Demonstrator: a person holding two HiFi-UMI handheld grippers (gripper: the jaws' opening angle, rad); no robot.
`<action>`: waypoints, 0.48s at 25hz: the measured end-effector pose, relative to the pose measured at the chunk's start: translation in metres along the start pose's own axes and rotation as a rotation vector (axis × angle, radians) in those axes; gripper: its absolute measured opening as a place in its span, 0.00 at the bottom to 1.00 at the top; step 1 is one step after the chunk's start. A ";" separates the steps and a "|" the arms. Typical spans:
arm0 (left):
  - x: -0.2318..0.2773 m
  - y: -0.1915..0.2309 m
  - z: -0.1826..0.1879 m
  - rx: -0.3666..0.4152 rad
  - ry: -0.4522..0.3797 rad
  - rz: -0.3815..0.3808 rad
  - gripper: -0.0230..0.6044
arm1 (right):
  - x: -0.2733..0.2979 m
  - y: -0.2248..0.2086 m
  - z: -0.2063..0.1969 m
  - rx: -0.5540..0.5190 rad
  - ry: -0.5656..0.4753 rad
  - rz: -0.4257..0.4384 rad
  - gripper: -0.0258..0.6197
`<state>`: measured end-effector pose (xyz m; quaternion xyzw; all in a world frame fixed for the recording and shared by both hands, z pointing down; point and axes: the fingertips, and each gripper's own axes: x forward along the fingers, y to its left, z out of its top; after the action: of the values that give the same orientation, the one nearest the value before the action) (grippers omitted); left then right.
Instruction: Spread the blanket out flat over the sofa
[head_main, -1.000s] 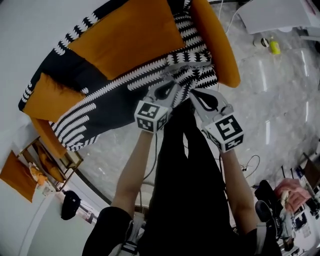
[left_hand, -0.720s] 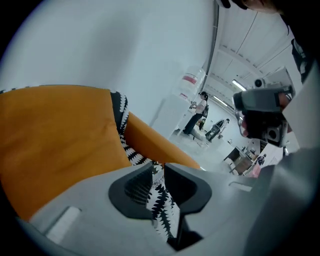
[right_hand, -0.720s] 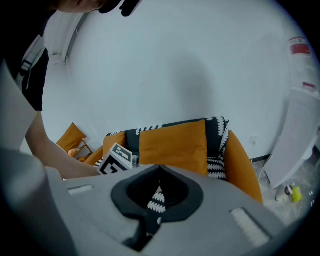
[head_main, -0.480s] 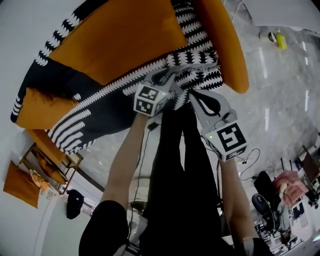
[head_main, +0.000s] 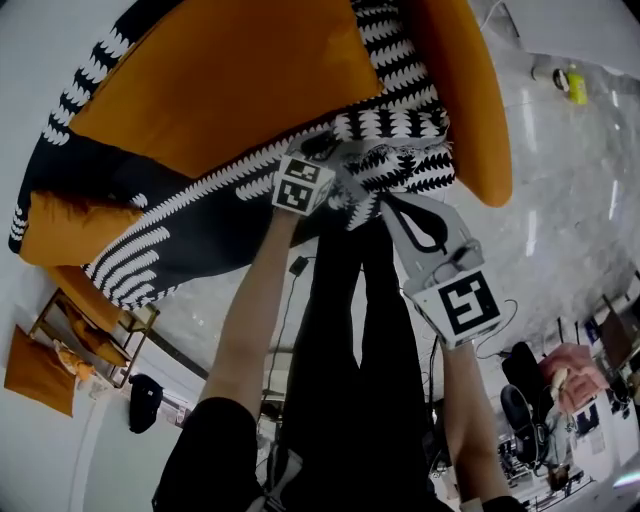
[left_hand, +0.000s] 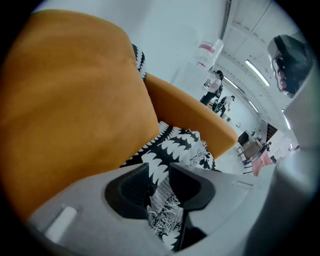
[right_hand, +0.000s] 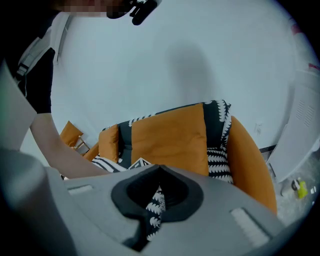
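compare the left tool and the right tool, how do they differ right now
The left tool has its jaws opening, with blanket fringe loose between them; the right tool has its jaws closed on the blanket. The left tool reaches further onto the sofa seat; the right tool sits back at its front edge. Both are at the same bunched blanket corner.

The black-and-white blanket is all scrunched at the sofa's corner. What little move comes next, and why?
Probably ease the left hand-held gripper back off the blanket. Its jaws are opening with loose fabric between them, while the right hand-held gripper is shut on it. The blanket sits bunched at the sofa corner, so the left likely needs a fresh hold.
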<state>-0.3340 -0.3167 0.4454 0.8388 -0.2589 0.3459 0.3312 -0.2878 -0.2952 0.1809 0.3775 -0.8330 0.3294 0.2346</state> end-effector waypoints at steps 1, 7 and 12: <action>0.005 0.002 -0.003 0.000 0.010 0.002 0.23 | 0.003 -0.002 -0.003 0.006 0.004 0.000 0.04; 0.032 0.011 -0.016 -0.019 0.044 0.029 0.30 | 0.013 -0.009 -0.018 0.029 0.024 0.007 0.04; 0.048 0.009 -0.030 -0.001 0.087 0.034 0.31 | 0.013 -0.014 -0.032 0.054 0.044 -0.002 0.04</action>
<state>-0.3220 -0.3108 0.5010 0.8184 -0.2586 0.3875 0.3365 -0.2800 -0.2857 0.2159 0.3773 -0.8182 0.3595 0.2429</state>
